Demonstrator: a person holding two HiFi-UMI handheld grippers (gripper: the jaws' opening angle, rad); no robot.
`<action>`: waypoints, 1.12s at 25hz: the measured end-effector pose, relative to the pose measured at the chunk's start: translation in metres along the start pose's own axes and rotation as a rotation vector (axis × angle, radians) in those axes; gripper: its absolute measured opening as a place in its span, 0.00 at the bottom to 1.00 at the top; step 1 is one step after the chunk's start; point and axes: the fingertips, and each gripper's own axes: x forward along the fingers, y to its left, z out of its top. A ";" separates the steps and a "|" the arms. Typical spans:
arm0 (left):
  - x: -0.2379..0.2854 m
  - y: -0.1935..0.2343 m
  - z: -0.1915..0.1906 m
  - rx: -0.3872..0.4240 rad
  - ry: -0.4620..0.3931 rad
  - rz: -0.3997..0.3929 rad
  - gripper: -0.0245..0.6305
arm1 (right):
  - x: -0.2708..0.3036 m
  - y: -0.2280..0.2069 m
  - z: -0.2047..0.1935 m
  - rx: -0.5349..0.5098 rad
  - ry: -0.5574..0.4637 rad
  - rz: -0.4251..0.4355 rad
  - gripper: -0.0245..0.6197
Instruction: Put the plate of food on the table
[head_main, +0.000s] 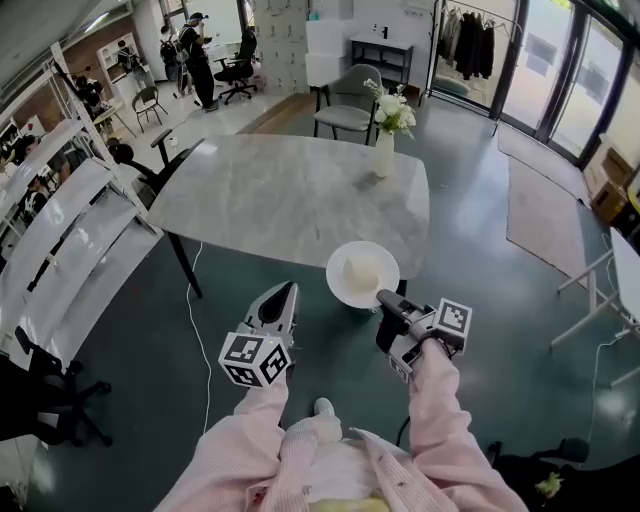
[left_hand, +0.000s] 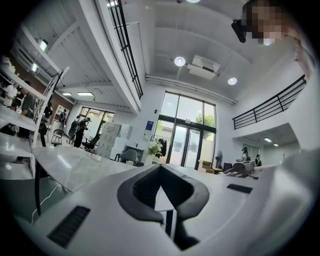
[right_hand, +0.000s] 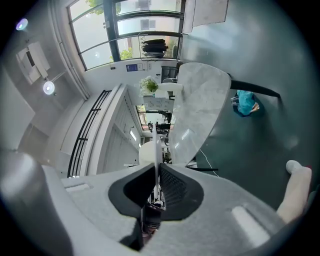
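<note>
— While we hold the plate (head_main: 338, 288) by the near right corner of the counter (head_main: 280, 190), which step would we say is in hand?

— The approach, we think. Our right hand-held gripper (head_main: 385, 300) is clamped on the plate's near rim. In the right gripper view the rim stands edge-on between pads that are almost together. The food (head_main: 362, 270), a pale mound, sits in the middle of the plate.

— Is the plate down yet?

— We judge not. From the head view it overlaps the counter's near edge, and we cannot tell whether any part of it touches the marble. Much of it seems to hang off the near side.

— And our left hand-held gripper (head_main: 286, 292)?

— Closed, with nothing in it. It is near the plate on its left and not touching it.

— So what does the next move call for?

— We should carry the plate farther over the counter, level so the food does not slide. Then we lower it flat, and only then part the jaws. The vase (head_main: 384, 153) stands at the far side, well apart, so it should not be in our way.
</note>
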 end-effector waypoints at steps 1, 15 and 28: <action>0.007 0.005 0.002 -0.001 -0.001 -0.003 0.02 | 0.007 0.001 0.005 -0.002 -0.002 0.001 0.07; 0.061 0.072 0.000 -0.024 0.016 0.026 0.02 | 0.088 -0.010 0.045 -0.015 0.027 0.007 0.07; 0.161 0.155 -0.008 -0.065 0.052 0.063 0.02 | 0.202 -0.029 0.119 -0.020 0.067 0.020 0.07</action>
